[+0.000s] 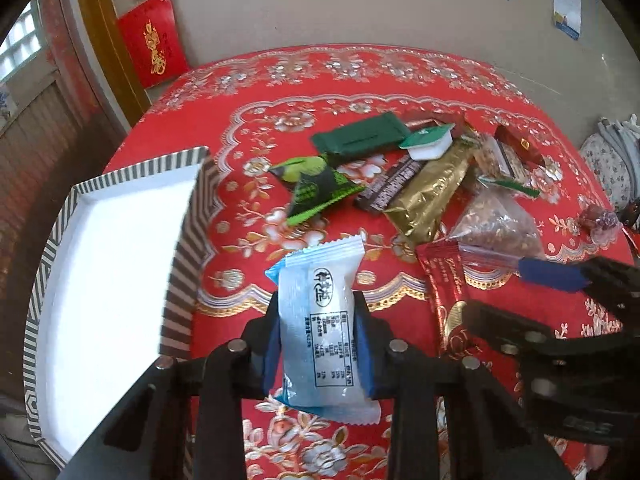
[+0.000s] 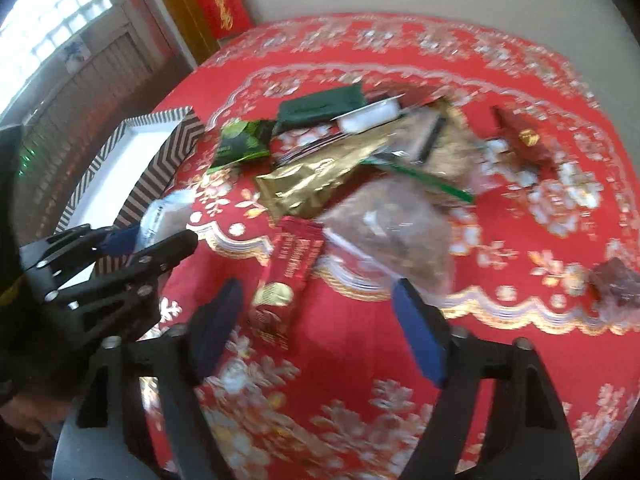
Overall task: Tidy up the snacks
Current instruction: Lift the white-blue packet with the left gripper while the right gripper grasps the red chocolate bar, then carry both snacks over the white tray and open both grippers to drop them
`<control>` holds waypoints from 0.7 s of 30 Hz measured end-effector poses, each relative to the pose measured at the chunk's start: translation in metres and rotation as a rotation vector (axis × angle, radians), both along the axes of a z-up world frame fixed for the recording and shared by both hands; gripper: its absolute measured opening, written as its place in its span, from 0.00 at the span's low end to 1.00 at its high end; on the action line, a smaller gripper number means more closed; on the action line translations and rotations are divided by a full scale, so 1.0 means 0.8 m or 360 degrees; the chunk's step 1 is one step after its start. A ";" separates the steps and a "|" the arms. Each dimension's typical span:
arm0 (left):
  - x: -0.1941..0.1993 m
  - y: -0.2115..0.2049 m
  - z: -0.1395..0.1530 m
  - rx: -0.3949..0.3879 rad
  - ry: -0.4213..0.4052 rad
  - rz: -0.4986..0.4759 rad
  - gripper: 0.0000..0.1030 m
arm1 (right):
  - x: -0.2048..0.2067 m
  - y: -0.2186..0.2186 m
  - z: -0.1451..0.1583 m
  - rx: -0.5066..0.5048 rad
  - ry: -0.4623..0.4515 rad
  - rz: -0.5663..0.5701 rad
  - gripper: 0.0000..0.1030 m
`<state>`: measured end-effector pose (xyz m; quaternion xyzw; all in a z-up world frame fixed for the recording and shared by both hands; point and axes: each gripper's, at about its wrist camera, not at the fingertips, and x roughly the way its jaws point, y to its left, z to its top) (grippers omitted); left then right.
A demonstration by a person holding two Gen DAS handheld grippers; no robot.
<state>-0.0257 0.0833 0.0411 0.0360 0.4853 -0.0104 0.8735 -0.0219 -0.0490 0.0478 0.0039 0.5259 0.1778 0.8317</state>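
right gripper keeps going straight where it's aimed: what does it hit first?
Most likely the red snack stick, lying between the open jaws of the right gripper. The clear nut bag sits just beyond on the right. The blur leaves depth uncertain.

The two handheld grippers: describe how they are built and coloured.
Both are matte black plastic with two long fingers on linked bars, joined by round silver pins. The left gripper and the right gripper each carry dark blue pads on the inner finger faces. The right gripper's body shows raised lettering, unreadable here. No cables visible.
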 end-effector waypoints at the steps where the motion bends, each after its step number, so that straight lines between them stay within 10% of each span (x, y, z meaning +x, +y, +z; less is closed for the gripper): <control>1: 0.000 0.004 0.001 -0.0008 -0.0001 0.0003 0.33 | 0.003 0.006 -0.005 -0.0011 0.0023 -0.0006 0.69; 12: -0.002 0.026 -0.002 -0.0050 0.0020 -0.0009 0.33 | 0.009 0.046 -0.023 -0.0300 0.0013 0.0051 0.26; 21: -0.005 0.030 0.011 -0.0066 -0.0024 -0.0023 0.33 | -0.006 0.027 0.000 -0.0185 0.0009 0.0035 0.24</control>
